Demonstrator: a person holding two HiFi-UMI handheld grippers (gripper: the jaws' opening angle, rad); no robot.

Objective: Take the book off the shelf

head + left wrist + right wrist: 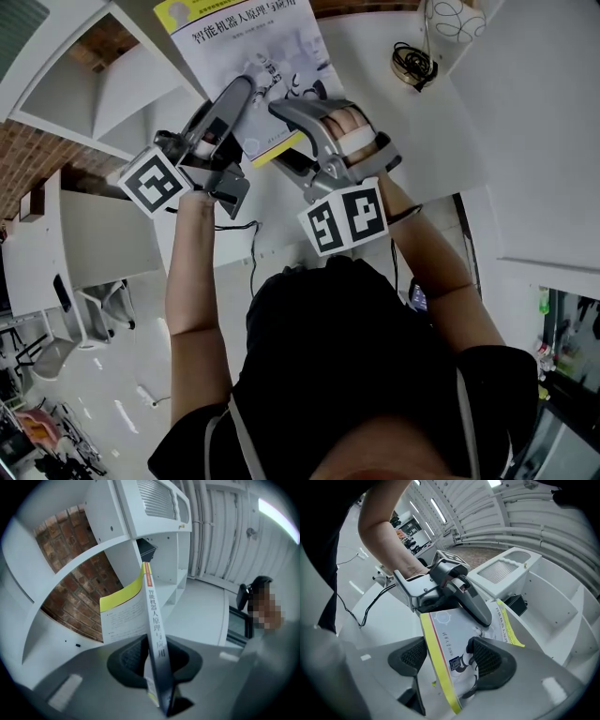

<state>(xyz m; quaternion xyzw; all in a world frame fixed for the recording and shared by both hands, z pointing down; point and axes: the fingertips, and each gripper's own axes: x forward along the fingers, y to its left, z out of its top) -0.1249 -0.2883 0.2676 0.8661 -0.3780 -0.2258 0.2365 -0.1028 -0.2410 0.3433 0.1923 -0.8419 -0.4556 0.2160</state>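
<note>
One white shelf (86, 82) with open compartments stands ahead. One book (249, 49) is off it, up in the air before two grippers. The left gripper (155, 661) has its jaws clamped narrow on the spine edge. The right gripper (451, 656) has its jaws wide astride the cover, not pinching.

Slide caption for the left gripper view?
Left gripper clamped on the book, spine toward the camera, with the white shelf and brick wall behind.

Office or lab workroom: white shelf unit (105, 513) against a brick wall (70, 578), white desk (103, 246), office chairs (105, 300) on open floor.
</note>
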